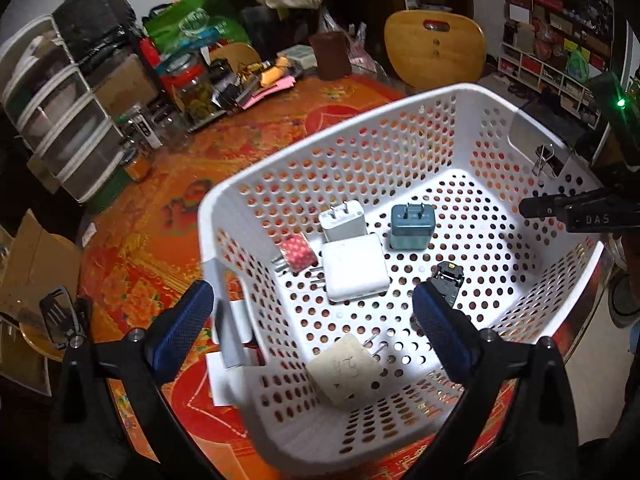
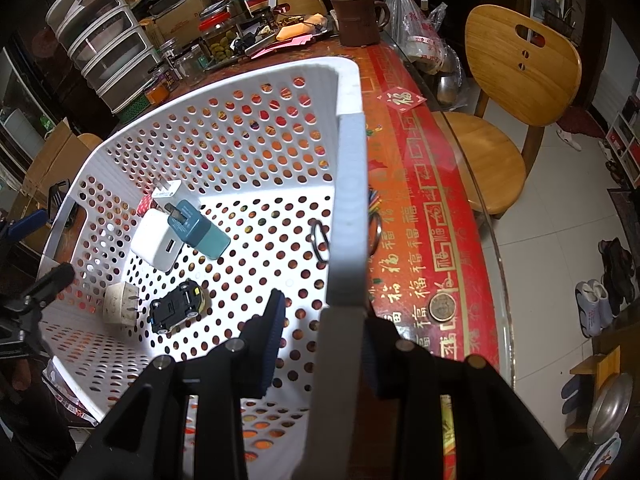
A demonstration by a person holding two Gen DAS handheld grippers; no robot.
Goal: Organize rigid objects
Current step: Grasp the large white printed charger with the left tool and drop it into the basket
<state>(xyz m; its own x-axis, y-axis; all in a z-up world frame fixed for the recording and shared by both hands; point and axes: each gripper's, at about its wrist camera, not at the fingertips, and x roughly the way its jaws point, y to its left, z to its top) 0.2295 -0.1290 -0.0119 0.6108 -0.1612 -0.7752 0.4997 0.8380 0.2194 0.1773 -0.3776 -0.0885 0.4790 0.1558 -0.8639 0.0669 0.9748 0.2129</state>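
Observation:
A white perforated basket (image 1: 224, 208) stands on the red tablecloth. Inside lie a large white charger (image 1: 354, 266), a smaller white plug (image 1: 342, 220), a teal charger (image 1: 412, 226), a red dotted item (image 1: 296, 254), a black toy car (image 1: 448, 280) and a cream plug (image 1: 346, 368). My left gripper (image 1: 312, 296) hangs open above the basket's near side with nothing between its blue pads; one finger is outside the wall, the other beside the toy car. My right gripper (image 2: 328, 320) is shut on the basket's rim (image 2: 348, 120) at its grey handle.
A binder clip (image 1: 546, 162) sits on the basket's far rim. A metal ring (image 2: 318, 242) and a coin (image 2: 442, 308) lie near the right gripper. Jars, drawers (image 1: 60, 120) and a brown mug (image 2: 358, 20) crowd the table's back. A wooden chair (image 2: 516, 72) stands beside the table.

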